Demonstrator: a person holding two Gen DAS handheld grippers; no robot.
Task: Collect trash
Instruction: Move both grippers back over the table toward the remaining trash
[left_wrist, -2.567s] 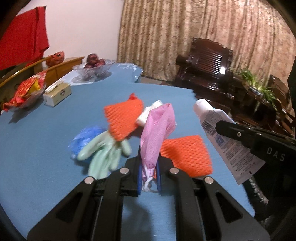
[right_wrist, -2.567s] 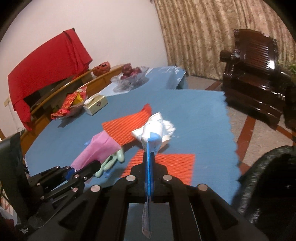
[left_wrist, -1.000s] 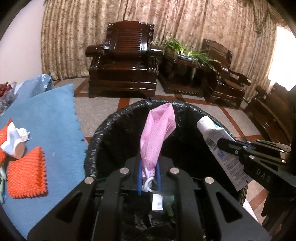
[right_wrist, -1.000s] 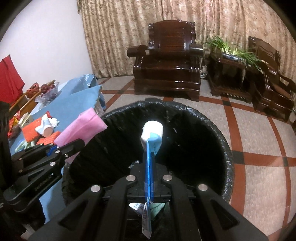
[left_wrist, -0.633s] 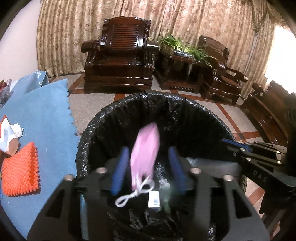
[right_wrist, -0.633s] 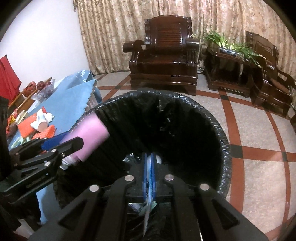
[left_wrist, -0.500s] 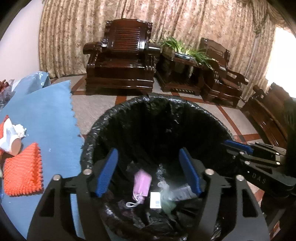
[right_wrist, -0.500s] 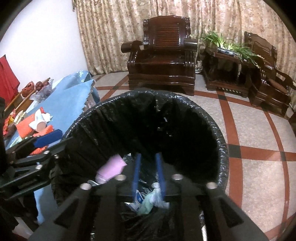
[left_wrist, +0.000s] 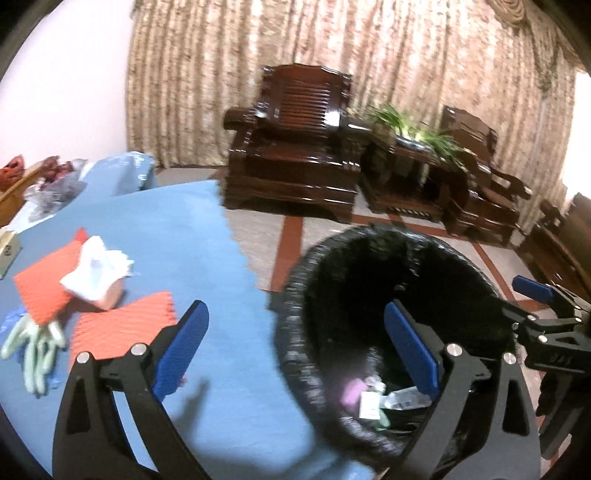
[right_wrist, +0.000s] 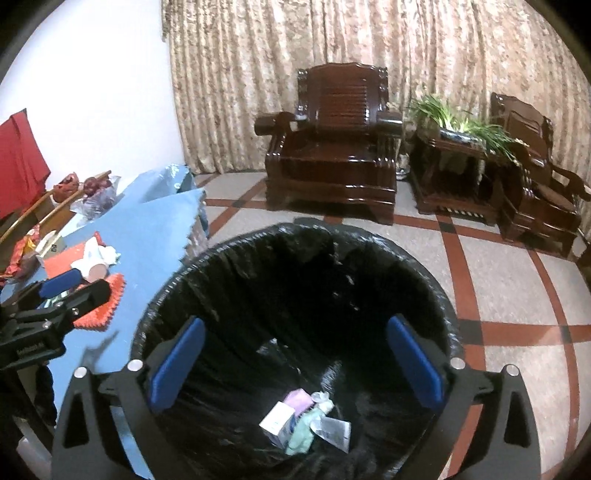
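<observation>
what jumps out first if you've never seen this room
The big black-lined trash bin fills the right wrist view, with a pink scrap and other litter at its bottom. To its left, orange mesh pads and a pale green glove lie on the blue tablecloth. Dark wooden armchairs stand before the curtain.

place: a home living room
seating: carved dark wooden armchairs (right_wrist: 334, 147) along the far wall
wall: patterned beige curtains (right_wrist: 369, 44), floor length
floor: pale tiles (right_wrist: 517, 280) with red-brown bands
greenery: potted plant (right_wrist: 461, 118) on a dark side table (right_wrist: 452, 177) between the chairs
table: blue cloth (left_wrist: 155, 236); fruit bowl (right_wrist: 96, 194) at far edge
</observation>
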